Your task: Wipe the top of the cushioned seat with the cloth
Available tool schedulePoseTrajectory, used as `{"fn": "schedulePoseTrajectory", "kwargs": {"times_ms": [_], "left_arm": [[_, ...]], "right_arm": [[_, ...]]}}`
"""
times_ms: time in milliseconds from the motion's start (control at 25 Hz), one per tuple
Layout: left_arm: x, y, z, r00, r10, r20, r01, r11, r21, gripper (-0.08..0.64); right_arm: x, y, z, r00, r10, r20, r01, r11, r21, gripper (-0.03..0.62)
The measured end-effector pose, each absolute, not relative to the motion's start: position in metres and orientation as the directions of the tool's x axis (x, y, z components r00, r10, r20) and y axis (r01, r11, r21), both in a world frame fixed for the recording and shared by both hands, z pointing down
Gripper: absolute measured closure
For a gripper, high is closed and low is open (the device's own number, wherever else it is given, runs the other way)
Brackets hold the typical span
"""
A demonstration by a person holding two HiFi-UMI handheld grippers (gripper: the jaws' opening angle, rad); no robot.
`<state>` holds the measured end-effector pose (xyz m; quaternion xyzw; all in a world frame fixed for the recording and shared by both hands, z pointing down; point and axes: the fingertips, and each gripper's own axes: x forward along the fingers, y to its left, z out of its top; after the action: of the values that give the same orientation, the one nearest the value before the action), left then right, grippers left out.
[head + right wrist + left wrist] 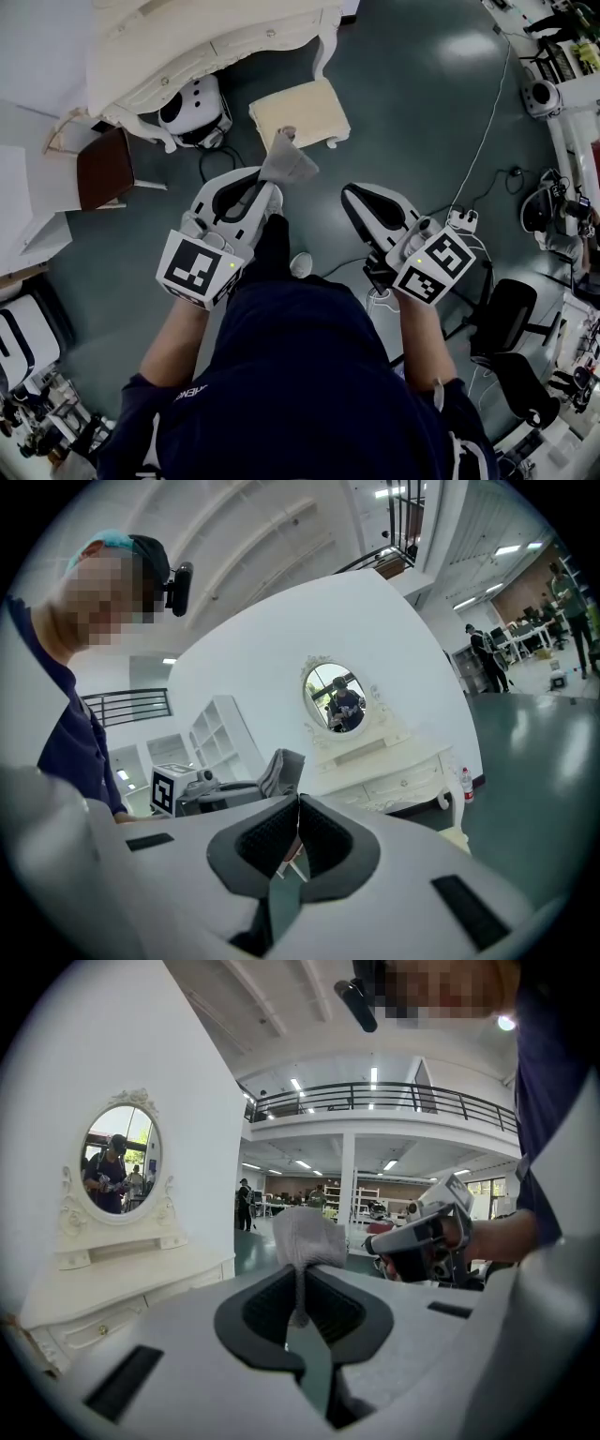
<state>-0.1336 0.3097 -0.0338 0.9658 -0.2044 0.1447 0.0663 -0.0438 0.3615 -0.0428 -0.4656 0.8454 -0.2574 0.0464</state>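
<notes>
Grey cloth [287, 161], judged soft, light and limp, is pinched at one bunched end by the left gripper [270, 194] jaws, centre frame, below the cushioned seat [298, 112]. Right gripper [350, 193] jaws are together and hold nothing.

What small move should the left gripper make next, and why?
Probably lower the left gripper forward and down towards the cushioned seat. Its jaws are shut on the grey cloth, which is held up in the air and is not touching the cream seat top, so no wiping can start. The right gripper is shut on nothing and held aside.
</notes>
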Motion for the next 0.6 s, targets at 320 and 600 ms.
{"fn": "schedulePoseTrajectory", "kwargs": {"times_ms": [320,600], "left_arm": [[-0.125,0.232,-0.014,0.874,-0.360,0.326,-0.411,-0.906,0.101,0.529],[-0.123,0.166,-0.012,0.877,-0.343,0.337,-0.399,-0.910,0.112,0.529]], "right_arm": [[-0.032,0.284,-0.022,-0.549,-0.810,0.205,-0.770,0.395,-0.501,0.566],[-0.023,0.219,-0.021,-0.523,-0.819,0.234,-0.785,0.356,-0.508,0.566]]}}
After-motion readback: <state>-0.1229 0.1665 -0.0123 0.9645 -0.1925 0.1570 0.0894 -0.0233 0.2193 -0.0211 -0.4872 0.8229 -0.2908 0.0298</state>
